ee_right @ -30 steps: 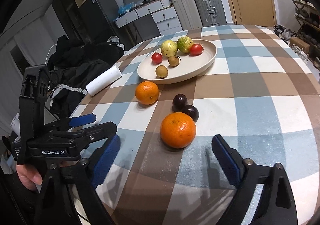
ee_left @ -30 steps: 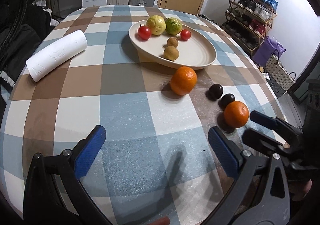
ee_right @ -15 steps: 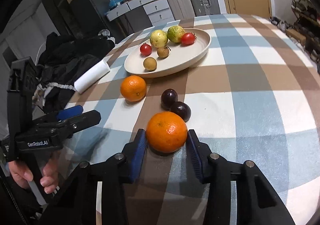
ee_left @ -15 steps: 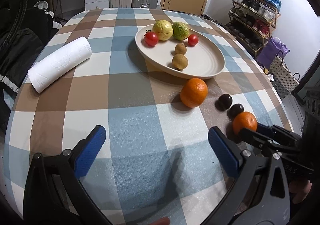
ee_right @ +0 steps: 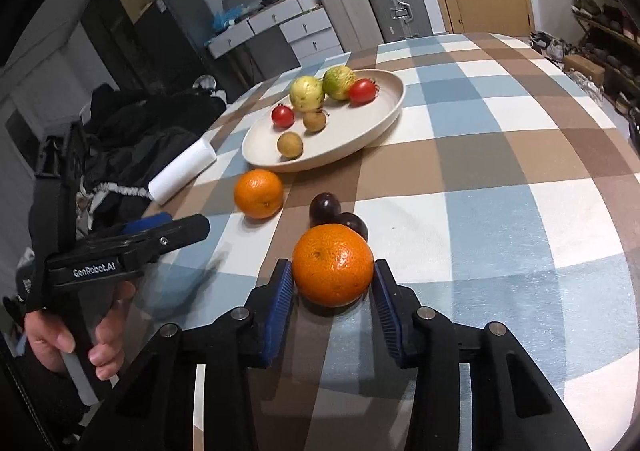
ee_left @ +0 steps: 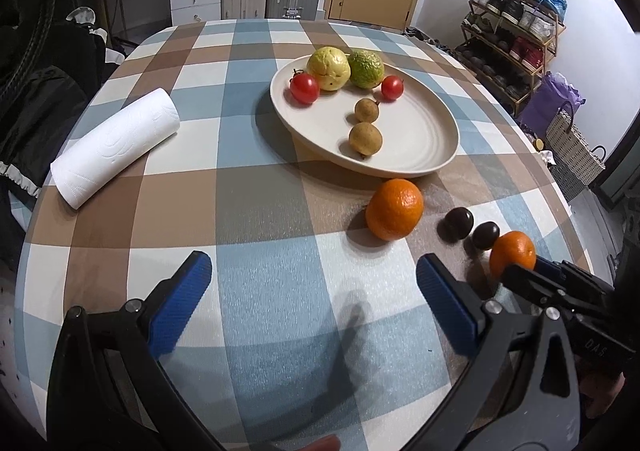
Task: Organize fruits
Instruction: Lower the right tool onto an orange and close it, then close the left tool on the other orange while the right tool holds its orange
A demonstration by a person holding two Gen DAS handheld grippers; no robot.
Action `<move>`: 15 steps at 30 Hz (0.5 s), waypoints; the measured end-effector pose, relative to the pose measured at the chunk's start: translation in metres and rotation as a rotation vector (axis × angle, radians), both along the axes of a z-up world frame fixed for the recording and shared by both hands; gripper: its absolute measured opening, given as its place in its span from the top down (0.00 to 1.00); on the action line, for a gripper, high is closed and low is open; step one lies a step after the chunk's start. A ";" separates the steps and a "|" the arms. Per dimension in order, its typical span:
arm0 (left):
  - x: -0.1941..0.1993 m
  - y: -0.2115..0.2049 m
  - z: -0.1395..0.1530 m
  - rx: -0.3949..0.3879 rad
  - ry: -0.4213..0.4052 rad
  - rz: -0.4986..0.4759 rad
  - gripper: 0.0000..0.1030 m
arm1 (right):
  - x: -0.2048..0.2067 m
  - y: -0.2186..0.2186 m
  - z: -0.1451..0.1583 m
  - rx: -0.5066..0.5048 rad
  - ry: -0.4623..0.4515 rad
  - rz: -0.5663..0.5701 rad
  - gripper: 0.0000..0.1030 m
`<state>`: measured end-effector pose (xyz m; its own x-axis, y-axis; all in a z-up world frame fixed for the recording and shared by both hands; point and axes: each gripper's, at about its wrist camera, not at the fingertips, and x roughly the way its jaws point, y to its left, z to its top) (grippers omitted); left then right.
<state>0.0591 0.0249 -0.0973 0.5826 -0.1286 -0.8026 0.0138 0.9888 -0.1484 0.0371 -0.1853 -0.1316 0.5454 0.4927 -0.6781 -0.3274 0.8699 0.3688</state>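
While the right gripper points down at the worktop, its jaws have just been closing and now stand clamped on the near orange, one blue pad against each flank of the fruit. That orange sits at the near edge of the checked cloth, seemingly not yet lifted clear, with two dark plums touching or just beyond its far side. From the jaws, the plate lies ahead and slightly left, past the plums; the coming move likely depends on lifting clear of the plums before travelling that way. Being round, the orange offers no long axis to align.

A second orange rests loose on the worktop just beside the plate's near rim. The left gripper hovers above bare cloth with jaws wide apart and nothing between them; this second orange lies ahead and to its right, nearer to it than to the right gripper.

Plate contents: one yellow fruit, one green fruit, two red tomatoes and two small brown fruits. Its near right portion is free. A paper towel roll lies on its side well apart to the left.
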 end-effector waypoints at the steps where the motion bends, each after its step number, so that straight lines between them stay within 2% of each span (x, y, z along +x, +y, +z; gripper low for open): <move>1: 0.002 0.000 0.000 0.000 0.000 0.000 0.01 | 0.000 -0.002 0.000 0.005 -0.001 -0.006 0.60; 5: 0.009 -0.001 0.002 -0.009 0.000 -0.001 0.01 | 0.002 -0.012 0.003 0.015 -0.013 -0.030 0.60; 15: 0.038 -0.008 0.001 -0.101 0.022 -0.035 0.01 | 0.005 -0.035 0.012 0.033 -0.057 -0.065 0.60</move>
<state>0.0967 0.0168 -0.0964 0.5589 -0.2293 -0.7969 0.0440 0.9679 -0.2476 0.0417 -0.2205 -0.1192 0.6140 0.4770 -0.6289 -0.2921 0.8775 0.3803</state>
